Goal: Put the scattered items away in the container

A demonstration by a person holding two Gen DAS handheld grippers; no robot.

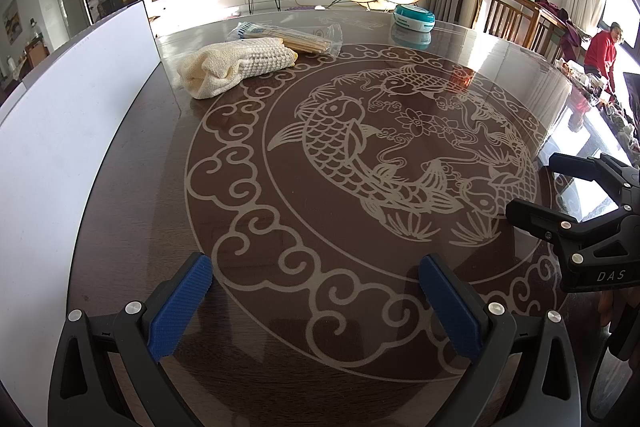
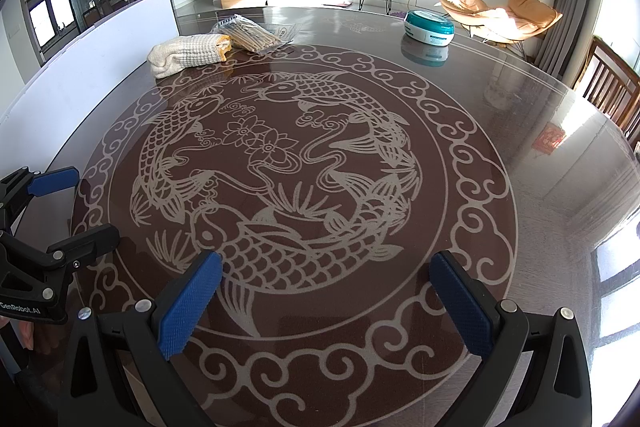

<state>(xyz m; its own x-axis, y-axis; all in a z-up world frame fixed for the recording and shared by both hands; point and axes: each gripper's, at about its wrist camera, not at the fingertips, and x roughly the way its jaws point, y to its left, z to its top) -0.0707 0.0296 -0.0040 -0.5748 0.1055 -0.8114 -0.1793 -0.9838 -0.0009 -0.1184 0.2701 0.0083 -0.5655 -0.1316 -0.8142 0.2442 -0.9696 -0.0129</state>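
Both jaws stand apart, empty: left gripper (image 1: 316, 301), right gripper (image 2: 326, 301). Nothing collected. Recommend I approach the folded cloth (image 1: 234, 69) low, pinching its thick fold.

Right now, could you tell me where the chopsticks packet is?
The chopsticks packet lies at the table's far left in both views, touching the cream cloth just behind it.

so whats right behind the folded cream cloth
A clear bag of chopsticks lies right behind the cream cloth, seemingly touching it. Whether its near edge tucks under the cloth is hidden.
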